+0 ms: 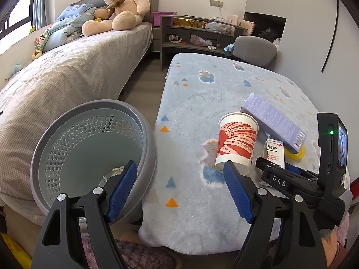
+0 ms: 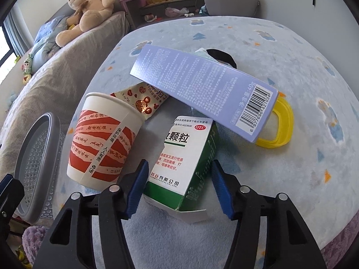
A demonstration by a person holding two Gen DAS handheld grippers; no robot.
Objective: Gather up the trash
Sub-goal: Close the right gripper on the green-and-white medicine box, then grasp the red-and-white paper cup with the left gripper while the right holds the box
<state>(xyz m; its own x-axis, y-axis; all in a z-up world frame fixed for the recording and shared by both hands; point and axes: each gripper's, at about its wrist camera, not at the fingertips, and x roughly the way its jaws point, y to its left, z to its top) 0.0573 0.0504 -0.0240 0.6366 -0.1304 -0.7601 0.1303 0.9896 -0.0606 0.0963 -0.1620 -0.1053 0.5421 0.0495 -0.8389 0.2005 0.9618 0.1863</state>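
A pile of trash lies on the blue blanket-covered table: a red-and-white paper cup, a green-and-white medicine box, a long purple box, a candy wrapper and a yellow plastic ring. My right gripper is open, its blue pads on either side of the medicine box without closing on it. My left gripper is open and empty, between the grey perforated waste basket and the cup. A few scraps lie in the basket.
A bed with a large teddy bear stands left of the table. A grey shelf unit with clutter and a grey chair stand behind the table. A purple rug lies below.
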